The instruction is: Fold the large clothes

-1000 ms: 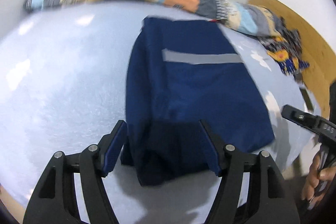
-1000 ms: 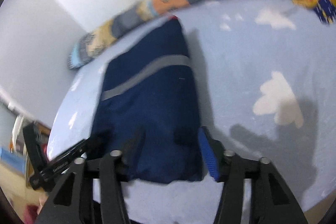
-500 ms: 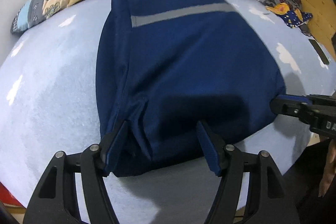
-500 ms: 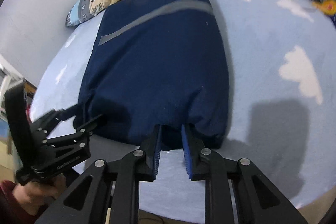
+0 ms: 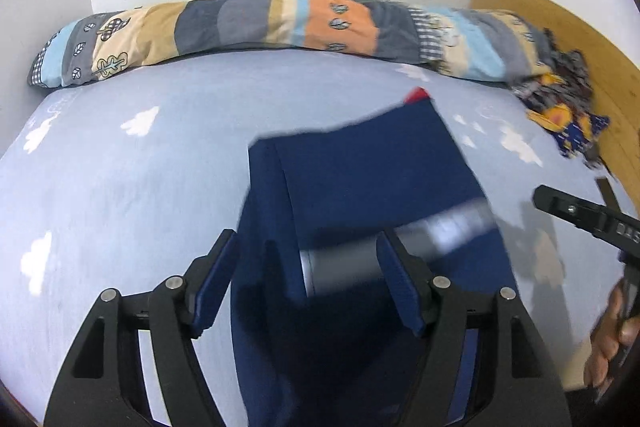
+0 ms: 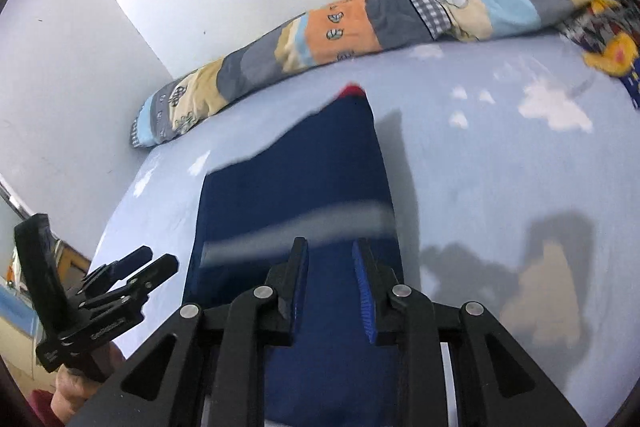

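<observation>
Both grippers have pulled back along the navy garment [image 5: 360, 187].

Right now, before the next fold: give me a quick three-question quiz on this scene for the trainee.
1. Multiple choice: what colour is the stripe across the navy garment? A grey, B yellow, C green.
2. True or false: the rolled patchwork quilt lies along the wall, apart from the garment.
3. Fill in: the white shapes printed on the light blue sheet are ___.

Key: 1 A. 2 true. 3 clouds.
</observation>
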